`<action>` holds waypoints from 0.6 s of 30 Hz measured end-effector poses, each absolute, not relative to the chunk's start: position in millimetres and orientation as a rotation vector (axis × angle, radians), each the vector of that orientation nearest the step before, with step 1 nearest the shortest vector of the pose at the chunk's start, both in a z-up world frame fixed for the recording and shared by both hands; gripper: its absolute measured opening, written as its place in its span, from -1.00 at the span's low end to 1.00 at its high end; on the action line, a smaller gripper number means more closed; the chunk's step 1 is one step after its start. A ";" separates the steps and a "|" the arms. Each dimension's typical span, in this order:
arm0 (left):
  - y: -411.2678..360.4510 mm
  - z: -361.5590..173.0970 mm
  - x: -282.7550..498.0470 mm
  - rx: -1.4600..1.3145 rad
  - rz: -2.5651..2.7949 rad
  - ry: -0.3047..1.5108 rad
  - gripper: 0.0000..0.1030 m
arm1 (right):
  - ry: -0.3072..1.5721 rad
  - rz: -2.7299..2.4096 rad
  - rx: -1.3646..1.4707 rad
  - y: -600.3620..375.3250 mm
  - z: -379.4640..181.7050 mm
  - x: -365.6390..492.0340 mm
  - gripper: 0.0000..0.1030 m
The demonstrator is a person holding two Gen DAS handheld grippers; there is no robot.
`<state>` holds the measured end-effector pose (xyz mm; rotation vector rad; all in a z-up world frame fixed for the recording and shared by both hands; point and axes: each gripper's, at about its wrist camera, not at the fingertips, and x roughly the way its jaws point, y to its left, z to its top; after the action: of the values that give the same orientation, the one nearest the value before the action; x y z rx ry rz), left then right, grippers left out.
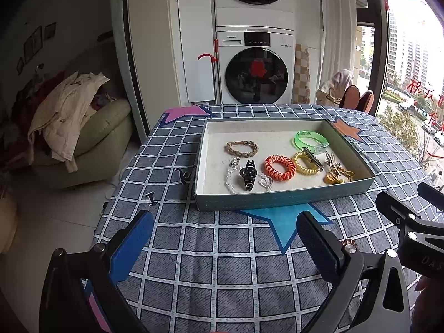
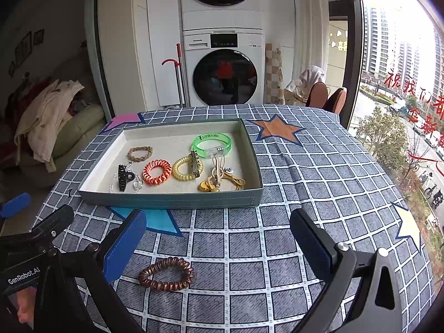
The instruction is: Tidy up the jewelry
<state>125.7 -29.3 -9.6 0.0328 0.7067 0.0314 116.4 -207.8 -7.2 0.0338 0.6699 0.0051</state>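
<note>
Grey-blue checked tablecloth point(image 2: 277, 222); teal tray point(image 2: 172, 201); green bangle point(image 2: 212, 143); orange coil point(image 2: 157, 172); copper-brown coil point(image 2: 166, 274).

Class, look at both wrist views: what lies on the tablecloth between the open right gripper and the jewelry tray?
Right wrist view: between the right gripper and the tray, only bare checkered tablecloth. The brown spiral hair tie lies nearer.

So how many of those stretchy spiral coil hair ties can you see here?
3. An orange spiral coil hair tie and a translucent yellow one lie side by side in the shallow grey-green tray. A brown coil tie lies outside on the checked tablecloth, near the right gripper.
</note>
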 end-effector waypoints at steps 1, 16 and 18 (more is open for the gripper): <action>-28.9 -9.3 125.6 0.032 0.032 0.706 1.00 | 0.670 0.006 0.035 -207.8 -6.7 116.1 1.00; -25.6 -10.1 124.5 0.030 0.041 0.710 1.00 | 0.669 0.009 0.038 -207.9 -4.6 115.9 1.00; -25.5 -10.0 124.2 0.029 0.040 0.710 1.00 | 0.669 0.009 0.037 -207.9 -4.6 115.8 1.00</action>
<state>124.2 -25.5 -10.0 0.0287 0.7105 0.0399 115.8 -207.9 -4.6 0.0370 0.6691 0.0089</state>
